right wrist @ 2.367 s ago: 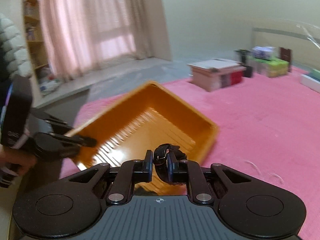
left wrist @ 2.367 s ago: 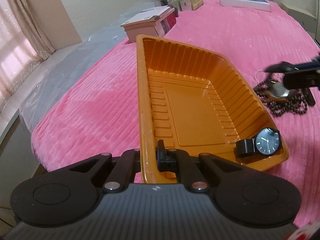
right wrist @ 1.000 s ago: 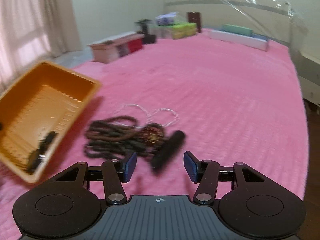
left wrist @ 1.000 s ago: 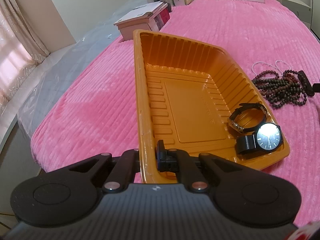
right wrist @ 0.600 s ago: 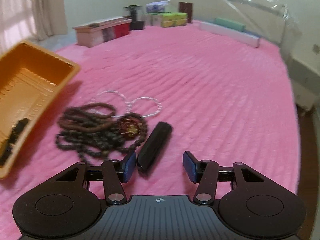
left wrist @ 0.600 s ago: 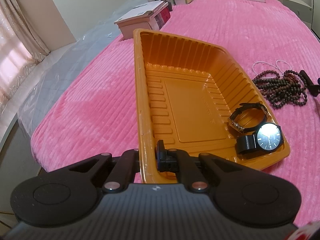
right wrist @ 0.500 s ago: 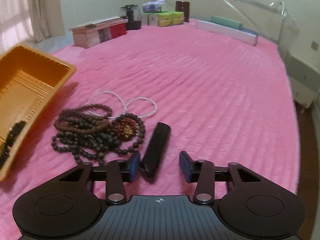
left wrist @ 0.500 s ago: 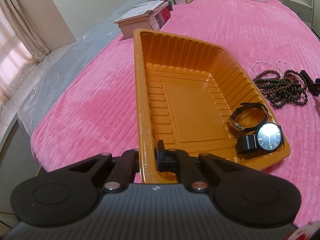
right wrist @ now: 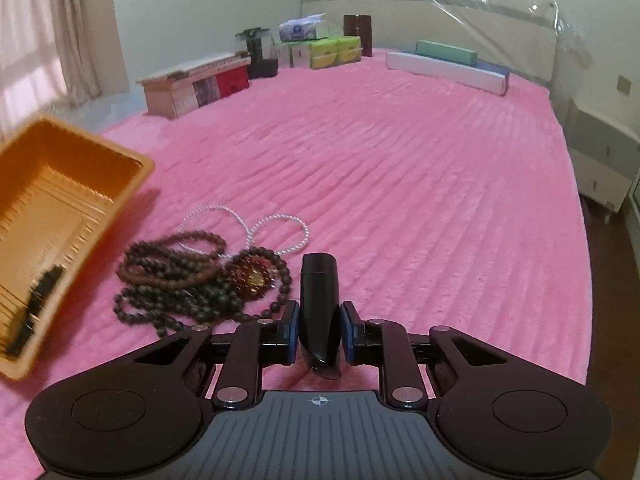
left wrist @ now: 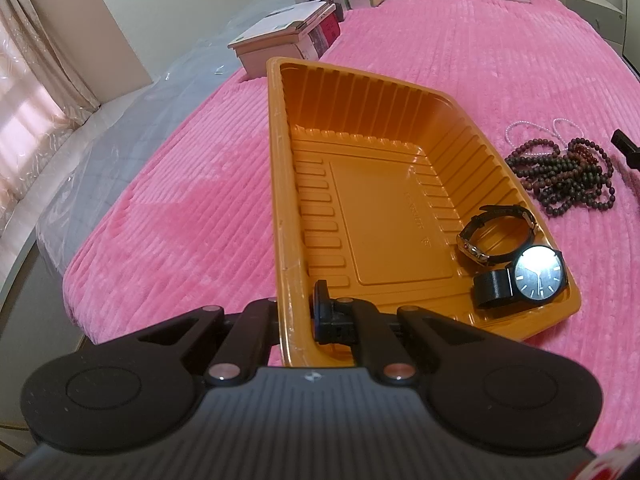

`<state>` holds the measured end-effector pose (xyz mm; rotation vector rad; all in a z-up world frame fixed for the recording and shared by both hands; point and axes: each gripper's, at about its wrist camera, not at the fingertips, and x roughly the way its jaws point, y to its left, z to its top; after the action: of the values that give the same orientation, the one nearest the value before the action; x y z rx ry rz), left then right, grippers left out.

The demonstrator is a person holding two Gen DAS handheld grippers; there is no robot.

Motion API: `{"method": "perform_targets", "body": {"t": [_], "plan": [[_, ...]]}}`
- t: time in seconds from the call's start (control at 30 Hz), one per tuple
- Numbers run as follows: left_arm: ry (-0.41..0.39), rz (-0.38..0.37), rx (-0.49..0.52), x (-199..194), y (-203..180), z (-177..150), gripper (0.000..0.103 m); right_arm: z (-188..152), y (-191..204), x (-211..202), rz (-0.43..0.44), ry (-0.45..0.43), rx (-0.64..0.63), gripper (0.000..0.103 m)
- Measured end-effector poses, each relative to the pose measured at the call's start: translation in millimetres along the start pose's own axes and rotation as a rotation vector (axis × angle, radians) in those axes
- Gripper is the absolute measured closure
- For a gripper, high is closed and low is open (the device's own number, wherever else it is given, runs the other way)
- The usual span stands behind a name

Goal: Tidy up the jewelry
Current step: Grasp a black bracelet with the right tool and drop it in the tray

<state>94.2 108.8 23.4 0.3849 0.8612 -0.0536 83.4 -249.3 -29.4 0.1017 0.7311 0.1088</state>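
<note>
My left gripper is shut on the near rim of the orange tray, which rests on the pink bedspread. In the tray's right corner lie a black watch with a dark dial and a second, thin-strapped watch. Right of the tray lies a heap of dark bead strings with two white pearl loops behind it. My right gripper is closing on a black tube-shaped case beside the beads. The blue pads touch the case on both sides.
A wooden box, green and white cartons and a long white box stand along the far side of the bed. A nightstand is at the right. The bed's edge and a plastic sheet are left of the tray.
The right gripper left a second watch in the tray, swung over to the black case and drew its jaws in around it. The left gripper and the tray stayed still.
</note>
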Motion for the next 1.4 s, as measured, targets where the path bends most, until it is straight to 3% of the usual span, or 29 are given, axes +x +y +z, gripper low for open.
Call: {"method": "perform_targets", "body": {"t": [0.2,0.37,0.53,0.77,1.1,1.3,1.33,1.4], "plan": [[-0.001,0.000,0.000,0,0,0,0.100,17,32,-16,0.156,-0.019,-0.001,0.082],[-0.003,-0.002,0.006,0,-1,0,0.100,28,83,-18,0.364,0.009,-0.034,0.082],[-0.005,-0.002,0.010,-1,-2,1,0.100,26,133,-13,0.475,0.038,-0.102,0.082],[-0.007,-0.006,0.010,-1,-1,0,0.100,24,166,8,0.488,0.070,-0.150,0.082],[-0.008,-0.006,0.010,-1,-1,0,0.100,26,180,22,0.465,0.092,-0.156,0.082],[-0.007,-0.006,0.011,-1,-1,0,0.100,27,187,26,0.530,0.116,-0.143,0.081],[-0.008,-0.006,0.010,-1,-1,0,0.100,28,185,27,0.562,0.123,-0.119,0.080],[-0.006,-0.005,0.011,-1,-1,0,0.100,29,180,25,0.586,0.114,-0.091,0.064]]}}
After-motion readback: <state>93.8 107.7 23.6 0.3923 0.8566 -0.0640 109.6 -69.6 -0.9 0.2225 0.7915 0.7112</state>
